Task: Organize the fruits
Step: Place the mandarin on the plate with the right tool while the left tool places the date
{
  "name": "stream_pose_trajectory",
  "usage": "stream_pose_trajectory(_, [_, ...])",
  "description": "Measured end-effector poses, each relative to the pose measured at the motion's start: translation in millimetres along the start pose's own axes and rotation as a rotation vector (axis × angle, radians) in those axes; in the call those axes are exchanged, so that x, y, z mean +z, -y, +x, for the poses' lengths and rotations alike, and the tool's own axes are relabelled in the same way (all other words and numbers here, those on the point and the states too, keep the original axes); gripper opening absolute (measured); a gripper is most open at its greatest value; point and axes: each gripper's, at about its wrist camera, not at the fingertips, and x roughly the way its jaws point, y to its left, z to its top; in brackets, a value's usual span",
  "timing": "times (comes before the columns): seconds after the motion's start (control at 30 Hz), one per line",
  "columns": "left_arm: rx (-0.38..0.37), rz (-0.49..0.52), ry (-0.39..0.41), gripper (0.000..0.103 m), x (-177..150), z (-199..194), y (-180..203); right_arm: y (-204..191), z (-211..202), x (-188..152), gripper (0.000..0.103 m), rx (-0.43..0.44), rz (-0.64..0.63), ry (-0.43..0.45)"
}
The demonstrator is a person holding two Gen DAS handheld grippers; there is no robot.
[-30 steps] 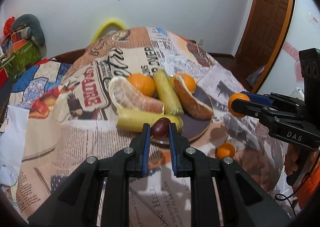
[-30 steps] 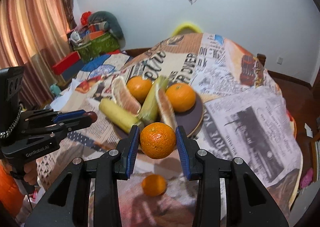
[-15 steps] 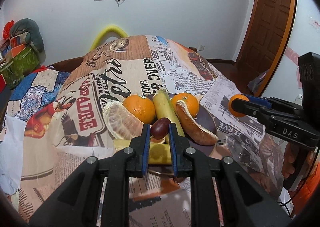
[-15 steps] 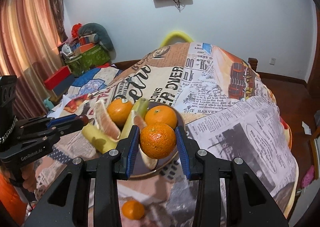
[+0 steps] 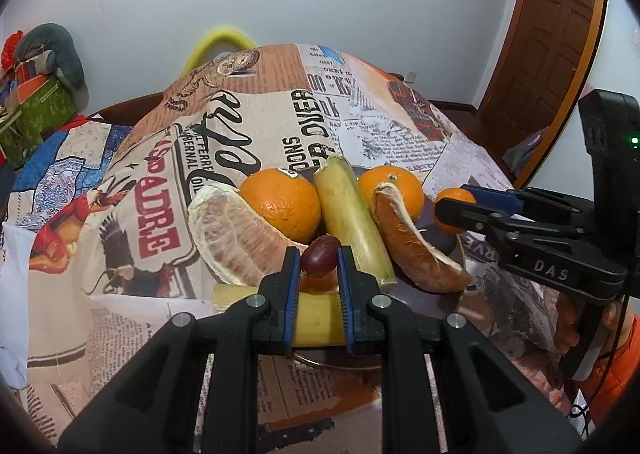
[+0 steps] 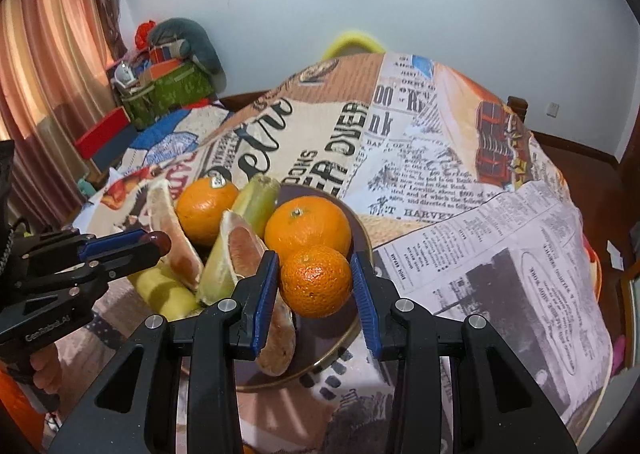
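A round table draped in a newspaper-print cloth carries a dark plate already crowded with fruit: two large oranges, two pale green stalk-like pieces, and two peeled citrus segments. The left hand-held gripper hangs over the plate's near edge, its blue pads pinching a small dark red grape just above a pale stalk lying across the front rim. The right hand-held gripper is closed on a small mandarin, held just in front of the large orange on the right side of the plate. Both fruits are in the air, not yet resting on anything. The risks, as I judge them, come from the crowding. The grape, let go over the rounded stalk or a sloping segment, could roll off the rim onto the cloth. The mandarin has little bare plate beneath it; released on the segment or against the orange, it may tumble over the edge. The two hand-held grippers also work close together and could knock each other or nudge the pile.
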Motion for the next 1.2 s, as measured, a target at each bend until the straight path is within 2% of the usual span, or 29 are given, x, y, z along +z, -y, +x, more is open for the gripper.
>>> stream_pose_trajectory(0.2, [-0.006, 0.008, -0.006, 0.018, -0.2, 5.2, 1.2, 2.4, 12.4, -4.8, 0.035, 0.006, 0.019, -0.032])
stream_pose_trajectory(0.4, [-0.029, -0.011, -0.044, 0.019, 0.2, 10.8, -0.9, 0.3, 14.2, -4.9, 0.035, 0.003, 0.016, -0.048])
stream_pose_trajectory(0.47, [-0.033, -0.019, -0.048, 0.026, 0.1, 9.2, -1.4, 0.2, 11.9, -4.6, 0.037, 0.004, 0.016, -0.047])
stream_pose_trajectory(0.53, [-0.031, -0.024, -0.039, 0.030, -0.2, 4.5, -1.4, -0.1, 7.4, -4.0, 0.043, 0.006, 0.018, -0.038])
stream_pose_trajectory(0.8, [-0.013, -0.005, 0.021, 0.031, 3.2, -34.5, 5.0, -6.7, -17.9, -0.4, 0.045, 0.006, 0.010, 0.010])
stream_pose_trajectory(0.93, [0.001, 0.005, 0.063, 0.041, 3.4, -59.0, 9.3, -11.9, -38.0, -0.9, 0.045, 0.005, 0.000, 0.042])
stream_pose_trajectory(1.2, [0.021, 0.027, 0.085, 0.046, -10.9, -95.2, 16.9, -25.7, -76.1, -11.5, 0.045, 0.003, -0.022, 0.086])
